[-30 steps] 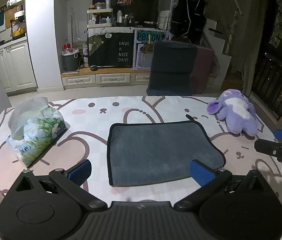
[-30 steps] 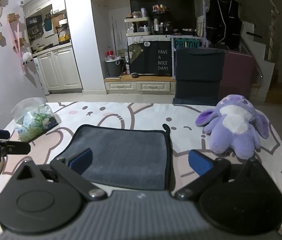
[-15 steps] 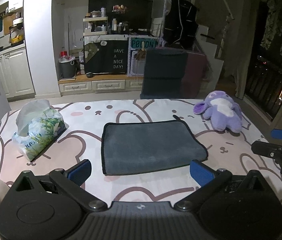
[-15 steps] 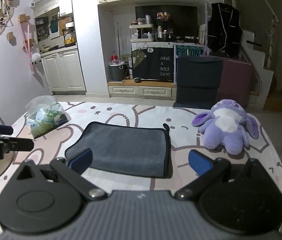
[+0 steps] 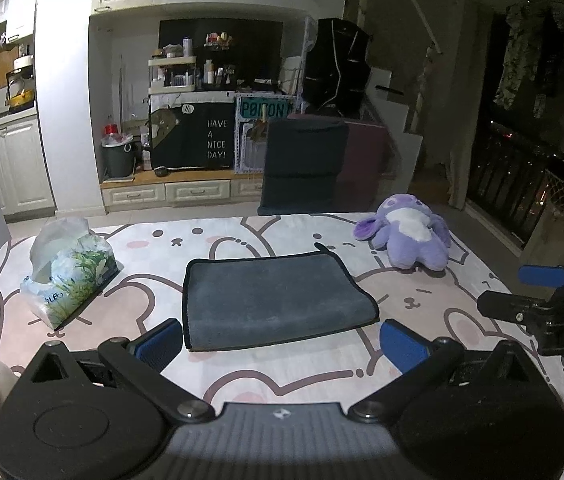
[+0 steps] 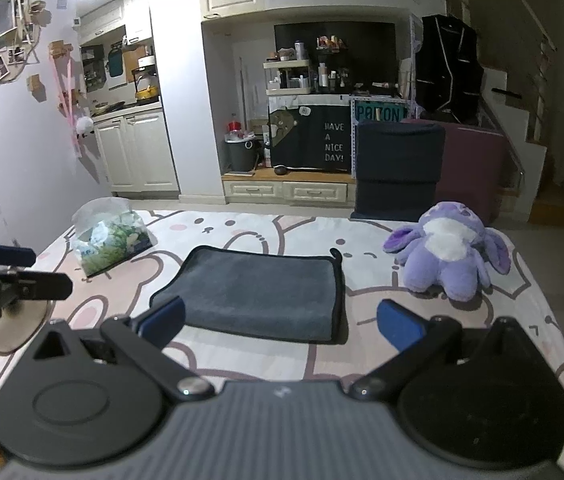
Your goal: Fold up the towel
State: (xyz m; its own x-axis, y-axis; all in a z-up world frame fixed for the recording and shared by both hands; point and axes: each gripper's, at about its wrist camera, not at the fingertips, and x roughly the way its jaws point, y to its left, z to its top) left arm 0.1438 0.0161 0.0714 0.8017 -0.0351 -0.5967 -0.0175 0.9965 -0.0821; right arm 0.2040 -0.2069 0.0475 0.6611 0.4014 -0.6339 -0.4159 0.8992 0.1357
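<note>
Nearest the cameras, the left gripper [image 5: 280, 344] and right gripper [image 6: 280, 326] hang above the tabletop [image 5: 282, 364], jaws released wide, nothing between them. Just beyond both lies the grey towel [image 5: 274, 296], folded flat and black-edged, touching neither gripper. Left of the towel sits a tissue pack [image 5: 68, 272]; right of the towel and a bit farther back, a purple plush toy [image 5: 406, 236]. Past the towel's far edge stands a dark chair [image 6: 398, 168].

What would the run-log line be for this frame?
stage: fold appears done | grey black-edged towel: folded, flat on bunny-print table cover | left gripper: open, empty | right gripper: open, empty
</note>
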